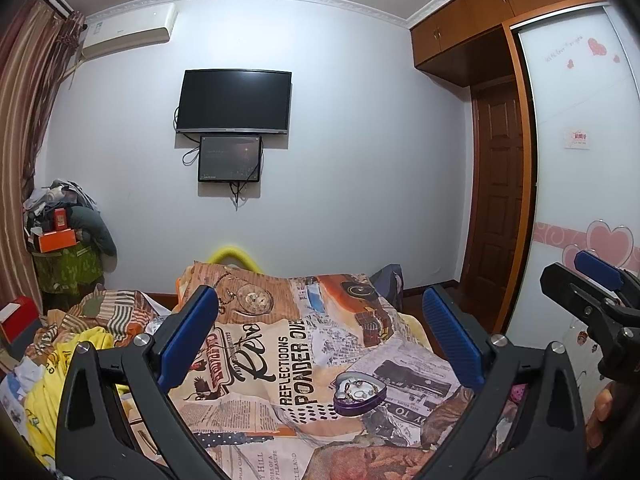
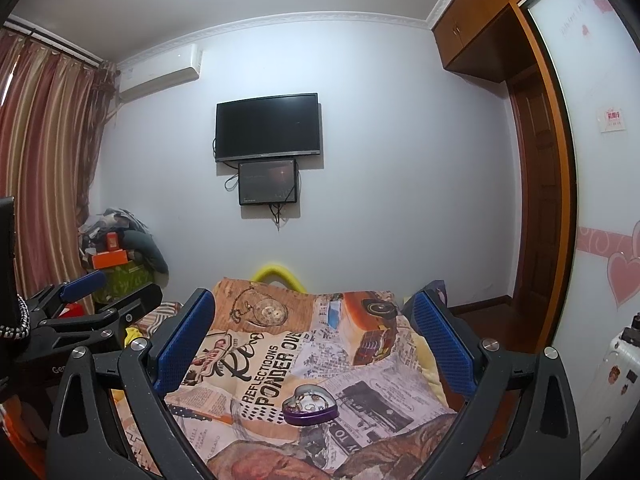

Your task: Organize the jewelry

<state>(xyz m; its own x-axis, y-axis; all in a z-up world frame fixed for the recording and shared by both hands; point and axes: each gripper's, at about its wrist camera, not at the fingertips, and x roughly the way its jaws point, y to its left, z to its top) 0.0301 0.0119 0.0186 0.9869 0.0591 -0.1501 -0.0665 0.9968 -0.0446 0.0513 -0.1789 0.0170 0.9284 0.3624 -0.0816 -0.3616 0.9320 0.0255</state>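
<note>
A purple heart-shaped tin [image 1: 359, 394] with tangled jewelry inside sits open on the printed bedspread [image 1: 280, 360]. It also shows in the right wrist view [image 2: 310, 404]. My left gripper [image 1: 320, 336] is open and empty, held above the bed with the tin low between its blue pads [image 1: 188, 336]. My right gripper [image 2: 316, 340] is open and empty, also above the bed, with the tin just below its middle. The right gripper shows at the right edge of the left wrist view [image 1: 592, 288]. The left gripper shows at the left of the right wrist view [image 2: 80, 300].
A dark TV [image 1: 234, 102] and a small screen hang on the far wall. A pile of clothes and boxes [image 1: 64, 236] stands in the left corner by the curtain. A wardrobe with sliding doors [image 1: 580, 160] and a brown door line the right side. Yellow cloth [image 1: 60, 368] lies left on the bed.
</note>
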